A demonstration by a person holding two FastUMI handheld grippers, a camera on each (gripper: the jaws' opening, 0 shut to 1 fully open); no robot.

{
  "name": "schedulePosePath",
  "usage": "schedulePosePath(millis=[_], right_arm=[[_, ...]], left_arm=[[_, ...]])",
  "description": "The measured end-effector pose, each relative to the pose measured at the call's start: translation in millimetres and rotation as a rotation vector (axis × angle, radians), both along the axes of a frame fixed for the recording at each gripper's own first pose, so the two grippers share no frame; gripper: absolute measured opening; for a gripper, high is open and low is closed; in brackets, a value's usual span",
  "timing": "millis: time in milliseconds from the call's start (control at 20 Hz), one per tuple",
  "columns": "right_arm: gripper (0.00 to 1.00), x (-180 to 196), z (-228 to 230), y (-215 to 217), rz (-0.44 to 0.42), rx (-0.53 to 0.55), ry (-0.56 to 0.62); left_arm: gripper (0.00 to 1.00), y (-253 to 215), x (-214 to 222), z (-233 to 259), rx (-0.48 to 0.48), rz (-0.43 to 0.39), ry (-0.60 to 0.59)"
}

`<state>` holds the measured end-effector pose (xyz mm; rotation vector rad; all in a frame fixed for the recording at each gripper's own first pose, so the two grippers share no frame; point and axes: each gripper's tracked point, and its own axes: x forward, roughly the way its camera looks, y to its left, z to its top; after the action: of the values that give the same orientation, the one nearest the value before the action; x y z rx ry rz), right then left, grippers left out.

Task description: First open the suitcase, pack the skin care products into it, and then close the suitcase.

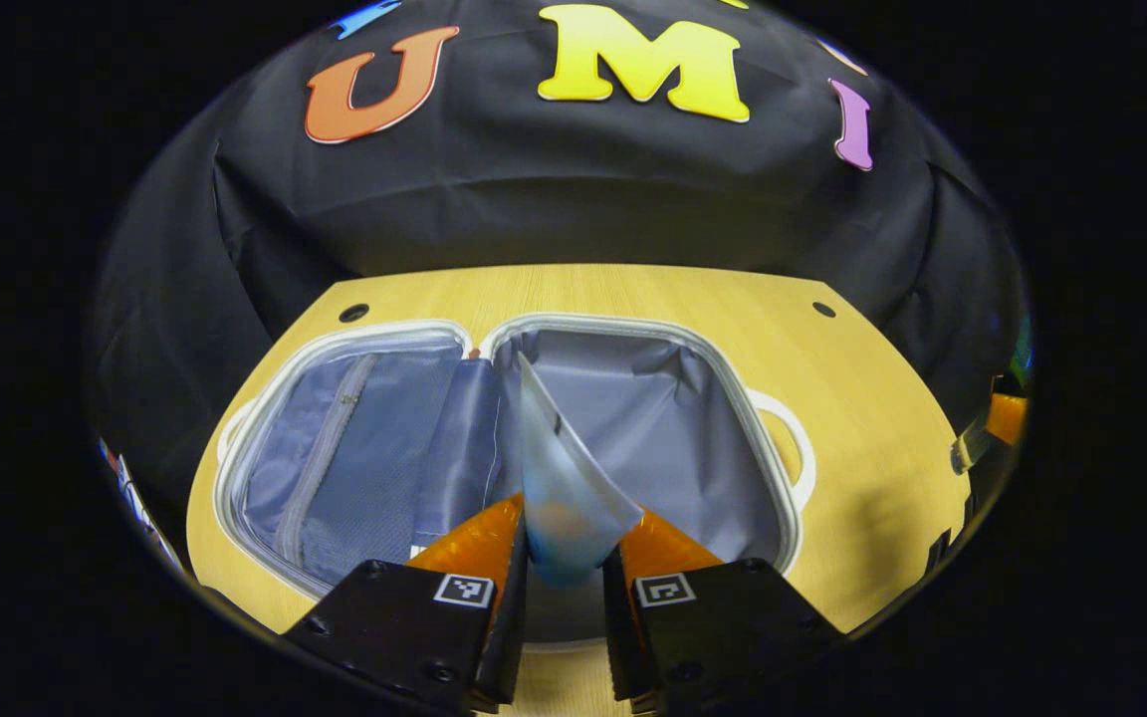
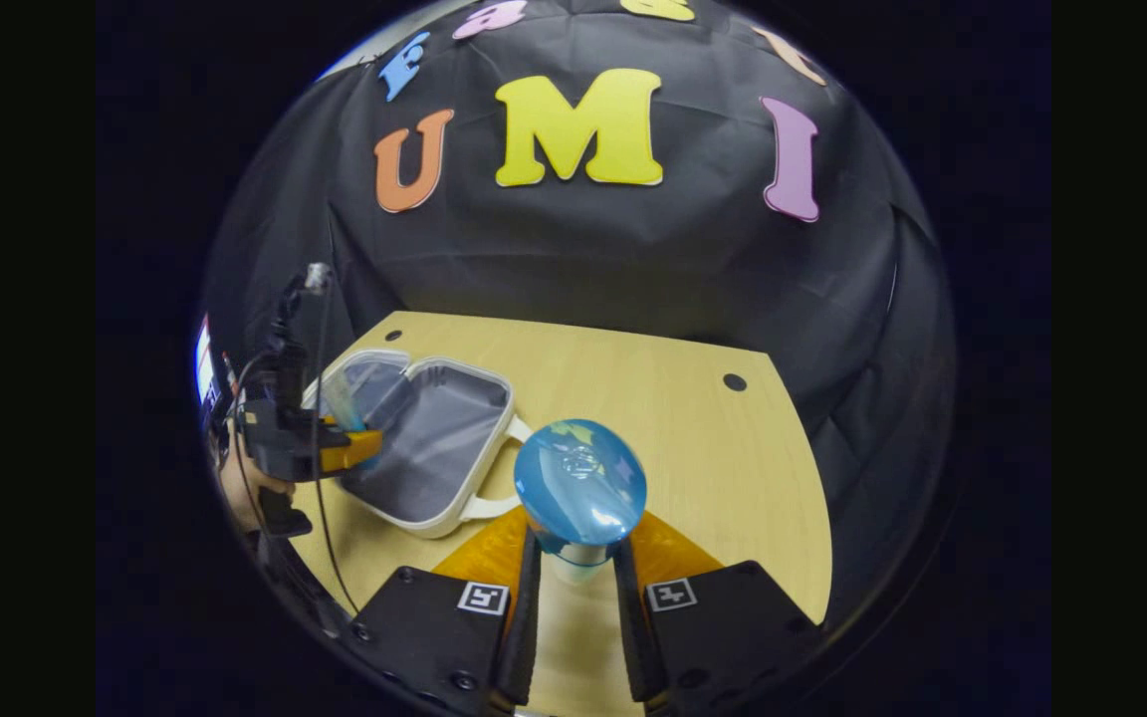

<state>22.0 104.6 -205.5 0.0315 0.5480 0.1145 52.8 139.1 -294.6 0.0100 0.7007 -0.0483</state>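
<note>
Lying open on tabletop (image 1: 862, 418), suitcase (image 1: 633, 418) shows both grey-lined halves, white rim all round, handle on its right side. Left tool (image 1: 566, 558) clenched on soft tube (image 1: 559, 488), tube upright between both fingers, hanging above suitcase's right half. Right tool (image 2: 578, 568) clamped on neck of blue-capped bottle (image 2: 578, 483), held over bare tabletop just right of suitcase. In right gripper view, left tool sits over suitcase's left edge, tube standing in it.

suitcase (image 1: 623, 418) near rim hidden behind tongs, tube (image 1: 564, 478) blurred
</note>
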Motion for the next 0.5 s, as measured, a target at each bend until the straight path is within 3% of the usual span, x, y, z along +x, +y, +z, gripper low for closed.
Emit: schedulePosePath(millis=[300,500], right_arm=[[0.34,-0.7,-11.0,-7.7,-0.054,-0.002,0.041],[0.33,7.1,-14.7,-11.8,-0.083,0.017,0.063]], left_arm=[[0.38,1.5,-11.7,-47.2,0.015,0.009,0.153],[0.37,7.4,-1.6,-52.2,0.065,0.008,0.193]])
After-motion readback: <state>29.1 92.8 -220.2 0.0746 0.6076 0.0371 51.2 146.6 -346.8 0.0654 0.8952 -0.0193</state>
